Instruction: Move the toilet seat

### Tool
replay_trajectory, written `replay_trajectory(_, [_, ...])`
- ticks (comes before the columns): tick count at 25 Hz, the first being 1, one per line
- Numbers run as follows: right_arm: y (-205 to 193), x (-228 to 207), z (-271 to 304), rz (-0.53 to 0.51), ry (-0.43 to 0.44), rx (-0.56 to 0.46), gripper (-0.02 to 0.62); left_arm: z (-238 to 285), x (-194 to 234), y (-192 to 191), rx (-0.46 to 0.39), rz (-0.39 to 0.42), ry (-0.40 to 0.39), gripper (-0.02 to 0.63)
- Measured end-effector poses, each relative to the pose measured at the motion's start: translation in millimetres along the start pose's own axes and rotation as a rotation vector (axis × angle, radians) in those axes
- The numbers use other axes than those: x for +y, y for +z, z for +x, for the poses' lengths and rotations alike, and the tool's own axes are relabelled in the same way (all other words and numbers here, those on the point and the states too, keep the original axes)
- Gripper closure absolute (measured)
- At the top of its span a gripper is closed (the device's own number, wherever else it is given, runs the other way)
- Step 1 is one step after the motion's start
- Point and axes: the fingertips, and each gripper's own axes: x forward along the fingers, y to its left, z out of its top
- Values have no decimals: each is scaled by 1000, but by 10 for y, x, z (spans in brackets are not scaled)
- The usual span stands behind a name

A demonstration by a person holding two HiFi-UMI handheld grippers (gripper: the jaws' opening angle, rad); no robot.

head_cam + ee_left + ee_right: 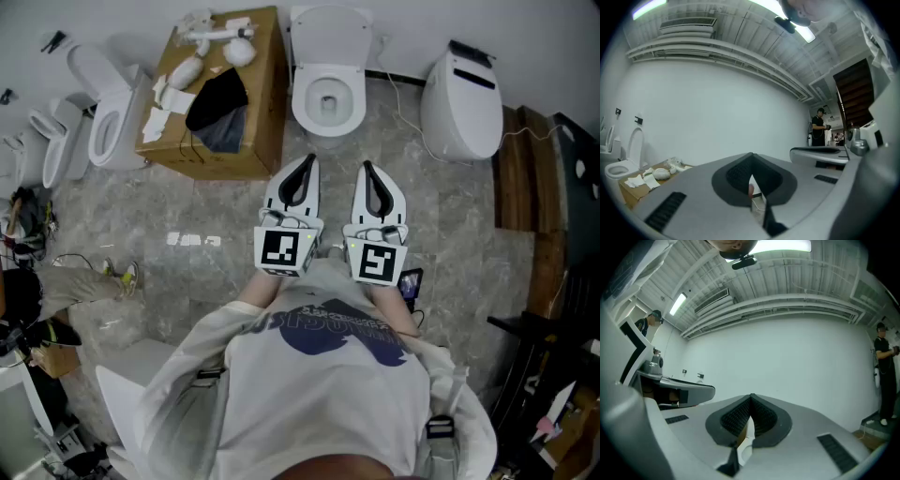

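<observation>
Both tongs are shut with nothing in them. The left tongs (pixel 302 178) and right tongs (pixel 372 183) sit side by side just in front of your chest, tips aimed forward. In each gripper view the ribbed pads meet at the tip and only the far wall shows beyond them.

The toilet seat (pixel 327 101) is straight ahead of the tongs and well apart from them. It is on the white toilet against the wall, between the cardboard box (pixel 253 141) and the closed toilet (pixel 461 98) on your right. The ring seems to lie down on the bowl with the lid up behind it.

The reach has not begun, so step closer over the tiled floor (pixel 187 216) rather than stretching. Open one pair of tongs before you get there, and wide enough to straddle the ring's edge. Take it at the front or front side, far from the hinge, where it should swing most easily. Close only once one pad is under the rim and one is on top. Then follow the hinge's arc instead of pulling straight up, since glossy plastic will probably slip under a shallow pinch. Keep the other tongs clear of the bowl.
</observation>
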Motion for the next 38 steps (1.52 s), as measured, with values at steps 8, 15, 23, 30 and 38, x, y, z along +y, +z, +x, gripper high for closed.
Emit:
replay_trajectory(8, [10,-50,-3,12,2,-13,589,18,0,64,-18,14,13,609])
replay_trajectory(15, [-97,-201,-57,66,31,17,588,9,21,33,-16,-25,-11,609])
replay_trajectory(23, [-284,-935,-227,79,-46,26,586,9,372,58,-33,-42,101,607])
replay_trajectory(30, [-231,-1211,-84,85,-31,3,586,225,306,72,-5,9,133,607])
replay_trajectory(38, [-397,-1226,464,88,-2,20,586,687,701,-57,28,21,159,607])
